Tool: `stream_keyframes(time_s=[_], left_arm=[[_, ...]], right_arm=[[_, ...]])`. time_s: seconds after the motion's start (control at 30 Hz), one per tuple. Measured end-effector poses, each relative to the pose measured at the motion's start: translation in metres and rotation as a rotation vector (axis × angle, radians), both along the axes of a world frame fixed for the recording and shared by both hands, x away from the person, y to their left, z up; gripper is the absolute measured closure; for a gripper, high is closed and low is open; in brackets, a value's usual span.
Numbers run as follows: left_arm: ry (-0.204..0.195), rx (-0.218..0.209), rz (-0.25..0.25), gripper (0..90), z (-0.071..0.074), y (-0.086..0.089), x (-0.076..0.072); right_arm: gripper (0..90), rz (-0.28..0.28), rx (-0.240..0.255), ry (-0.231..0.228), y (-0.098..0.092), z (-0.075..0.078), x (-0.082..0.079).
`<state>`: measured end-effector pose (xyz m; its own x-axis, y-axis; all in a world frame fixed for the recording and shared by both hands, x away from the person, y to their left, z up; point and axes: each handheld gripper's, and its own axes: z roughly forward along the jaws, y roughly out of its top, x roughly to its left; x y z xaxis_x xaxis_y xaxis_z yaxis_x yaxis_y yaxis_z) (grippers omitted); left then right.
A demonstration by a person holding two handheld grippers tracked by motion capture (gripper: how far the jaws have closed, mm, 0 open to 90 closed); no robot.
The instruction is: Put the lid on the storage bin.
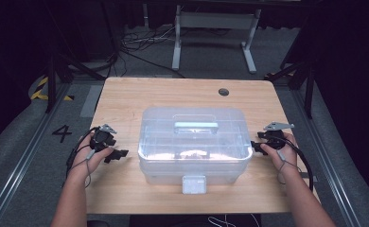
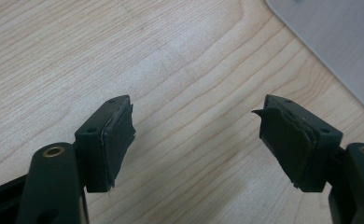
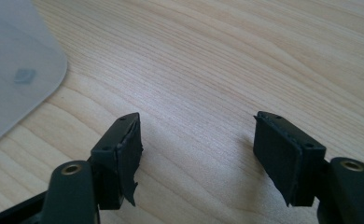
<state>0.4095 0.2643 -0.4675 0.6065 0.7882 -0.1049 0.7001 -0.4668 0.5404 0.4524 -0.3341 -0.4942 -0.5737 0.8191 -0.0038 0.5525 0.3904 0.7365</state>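
High view shows a clear, translucent plastic storage box with a snap-on lid (image 1: 192, 142) standing in the middle of the pale wooden table (image 1: 126, 94), its long side facing the person, a pale blue carry handle (image 1: 196, 126) lying flat on top of the lid and a whitish front latch (image 1: 194, 184) hanging over the near edge. The left gripper (image 1: 121, 153) sits just beside the box's left end and the right gripper (image 1: 254, 146) just beside its right end, both low over the table and pointed inward, a placing that reads as readiness to take the box from both ends at once, or to work the lid there. Neither touches the plastic. In the left gripper view the two black jaws stand wide apart over bare wood with nothing between them, a corner of the box at the upper right (image 2: 339, 42); in the right gripper view the jaws are likewise spread and empty, the rounded corner of the box at the upper left (image 3: 17, 70). Something pale lies inside the box, too blurred to name. A round grommet hole (image 1: 224, 91) sits near the far edge of the table, well apart from the work, and nothing on the table stands between either gripper and the box. Beyond the table, cables (image 1: 140, 42) trail over the grey floor beside a white metal frame (image 1: 215, 33).
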Motion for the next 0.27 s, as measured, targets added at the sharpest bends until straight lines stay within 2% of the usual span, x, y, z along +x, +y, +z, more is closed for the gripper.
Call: stream_keyframes(time_s=[0.17,0.27], left_arm=[[-0.005,-0.014,-0.002,26.1,-0.0014,-0.0012,-0.0002],[-0.020,-0.039,-0.009,25.7,-0.0032,-0.0018,0.0007]], right_arm=[[32.3,-0.005,-0.011,-0.013,-0.0007,0.0000,-0.0004],[32.0,-0.008,-0.017,-0.017,-0.0017,0.0007,-0.0003]])
